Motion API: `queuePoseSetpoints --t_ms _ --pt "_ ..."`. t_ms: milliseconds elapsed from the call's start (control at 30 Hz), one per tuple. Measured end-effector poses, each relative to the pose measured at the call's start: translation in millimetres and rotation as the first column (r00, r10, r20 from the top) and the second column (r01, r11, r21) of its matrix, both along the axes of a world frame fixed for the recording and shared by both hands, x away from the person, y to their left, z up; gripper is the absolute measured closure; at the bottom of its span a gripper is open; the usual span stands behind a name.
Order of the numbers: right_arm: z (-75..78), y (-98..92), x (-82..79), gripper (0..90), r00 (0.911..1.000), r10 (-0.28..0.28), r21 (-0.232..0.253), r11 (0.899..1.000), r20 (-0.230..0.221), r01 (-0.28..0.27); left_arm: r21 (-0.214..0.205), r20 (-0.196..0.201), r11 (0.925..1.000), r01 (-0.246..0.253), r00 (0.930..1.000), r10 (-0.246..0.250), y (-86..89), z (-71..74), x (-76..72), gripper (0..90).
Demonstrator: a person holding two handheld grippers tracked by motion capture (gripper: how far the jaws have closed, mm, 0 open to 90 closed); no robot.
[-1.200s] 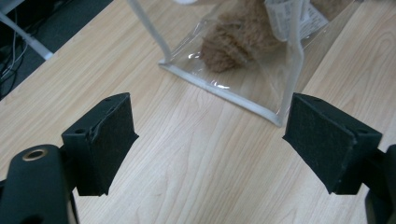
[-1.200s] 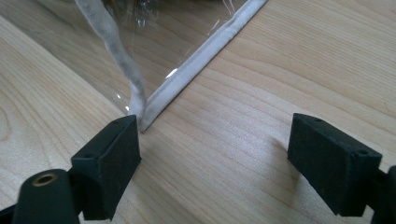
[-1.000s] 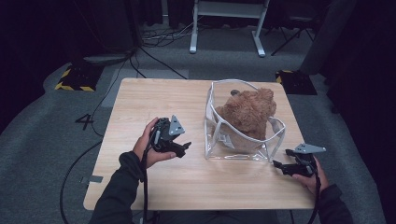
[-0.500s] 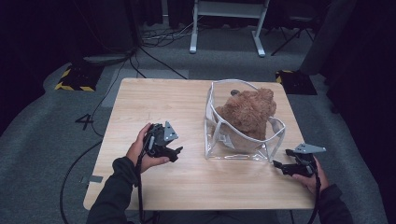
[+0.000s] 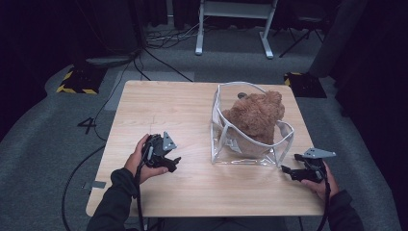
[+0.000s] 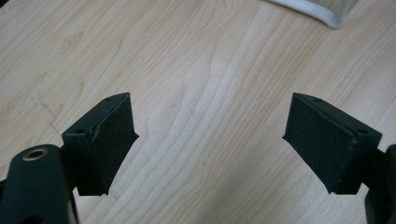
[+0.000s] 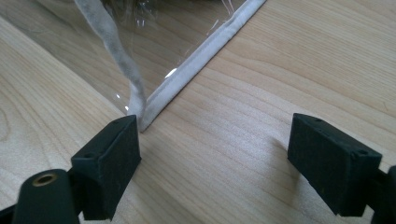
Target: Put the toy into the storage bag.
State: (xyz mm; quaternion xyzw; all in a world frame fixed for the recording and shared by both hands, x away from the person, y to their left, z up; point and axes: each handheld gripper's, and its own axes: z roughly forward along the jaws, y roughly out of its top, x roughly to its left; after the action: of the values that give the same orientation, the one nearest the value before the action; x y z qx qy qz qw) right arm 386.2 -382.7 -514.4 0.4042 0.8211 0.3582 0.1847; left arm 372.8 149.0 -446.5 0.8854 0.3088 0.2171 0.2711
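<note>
A brown teddy bear (image 5: 257, 117) sits inside a clear plastic bag with white trim (image 5: 221, 139) on the wooden table (image 5: 192, 110). My left gripper (image 5: 172, 163) rests at the table's front left, open, with bare wood between its pads (image 6: 109, 140), and a corner of the bag's white trim (image 6: 310, 8) shows far ahead of it. My right gripper (image 5: 288, 172) is at the front right, just off the bag's near right corner. It stands open, its left pad (image 7: 112, 161) almost at the bag's trimmed corner (image 7: 140, 116).
The table stands on grey carpet. A white desk frame (image 5: 233, 24) and cables (image 5: 159, 53) lie behind it, and a black-and-yellow striped block (image 5: 77, 82) sits at the back left. Cables trail from both grippers off the front edge.
My left gripper has drawn back toward the front left of the table, away from the bag, and tipped lower. The right gripper and the bag have stayed put.
</note>
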Motion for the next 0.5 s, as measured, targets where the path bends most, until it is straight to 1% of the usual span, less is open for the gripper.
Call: queuePoseSetpoints --t_ms 233,400,433,467,500 --pt "0.0 0.0 0.0 16.9 1.0 0.0 0.0 1.0 0.0 0.0 0.009 -0.017 0.9997 -0.022 0.9996 0.022 8.8 -11.3 -2.1 16.1" --pt "0.0 0.0 -0.1 16.9 1.0 -0.001 0.0 1.0 0.0 0.001 0.0 -0.023 0.9992 -0.04 0.9989 0.04 17.1 -18.8 -3.8 16.1" --pt "0.0 0.0 -0.1 16.8 1.0 -0.001 0.0 1.0 -0.001 0.001 -0.004 -0.039 0.9991 -0.043 0.9983 0.043 19.5 -20.4 -3.5 16.1" --pt "0.0 0.0 -0.1 16.9 1.0 -0.001 0.0 1.0 0.0 0.001 -0.011 -0.046 0.9989 -0.046 0.9979 0.045 21.4 -21.4 -3.5 16.2" --pt "0.0 0.0 -0.1 16.9 1.0 -0.001 0.0 1.0 0.0 0.001 -0.009 -0.033 0.9986 -0.052 0.9981 0.052 22.3 -22.4 -4.1 16.4"
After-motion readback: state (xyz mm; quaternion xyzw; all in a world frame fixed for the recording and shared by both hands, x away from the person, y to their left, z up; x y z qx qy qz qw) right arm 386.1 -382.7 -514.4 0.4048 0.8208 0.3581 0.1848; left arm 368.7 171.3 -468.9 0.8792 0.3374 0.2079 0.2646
